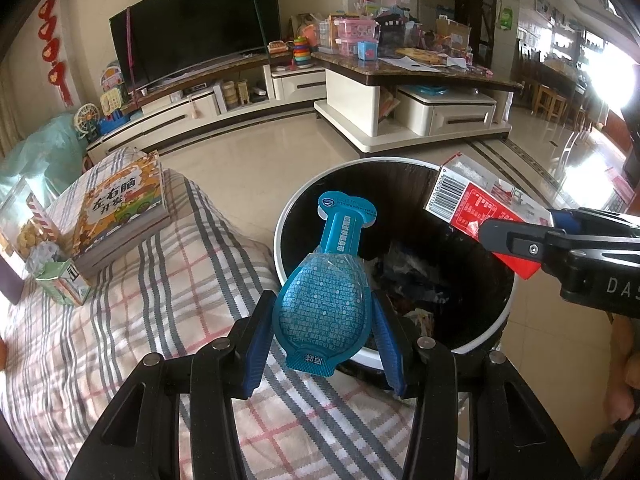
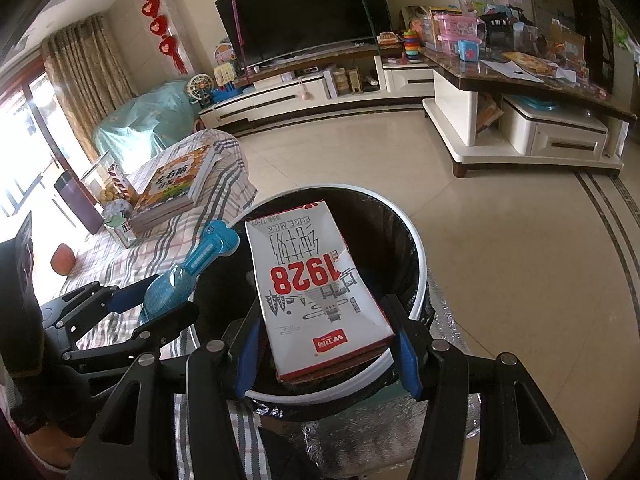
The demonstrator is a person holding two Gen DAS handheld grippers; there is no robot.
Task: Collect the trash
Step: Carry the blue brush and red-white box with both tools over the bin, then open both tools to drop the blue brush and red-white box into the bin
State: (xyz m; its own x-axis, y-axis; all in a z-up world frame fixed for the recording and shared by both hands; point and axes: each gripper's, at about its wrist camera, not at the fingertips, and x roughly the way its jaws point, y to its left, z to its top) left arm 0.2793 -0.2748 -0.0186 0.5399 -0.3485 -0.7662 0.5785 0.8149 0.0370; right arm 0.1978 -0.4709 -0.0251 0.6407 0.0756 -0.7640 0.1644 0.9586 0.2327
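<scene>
1. The trash bin (image 1: pixel 496 322), round with a white rim and a black liner, stands on the floor just beside the plaid-covered seat (image 1: pixel 132 320); rubbish already lies at its bottom. Both held items hang over its mouth, so the step in hand looks like the drop.
2. The milk carton (image 2: pixel 320 292) sits clamped between the fingers of the right gripper (image 2: pixel 326 356), tilted down over the middle of the bin. It reads "1928" in red and "PURE MILK", with a barcode on its end. Releasing here should land it inside.
3. The blue pouch (image 1: pixel 326 308), a flat bottle-shaped sachet covered in small print too fine to read, is pinched at its wide belly by the left gripper (image 1: pixel 324 344). It hangs over the bin's near rim, partly above the seat cover, so I would carry it further over the opening before letting go.
4. Left on the seat: a children's book (image 1: pixel 120 208) with Chinese title characters, and a small green carton (image 1: pixel 64 284), apparently the next trash to collect.
</scene>
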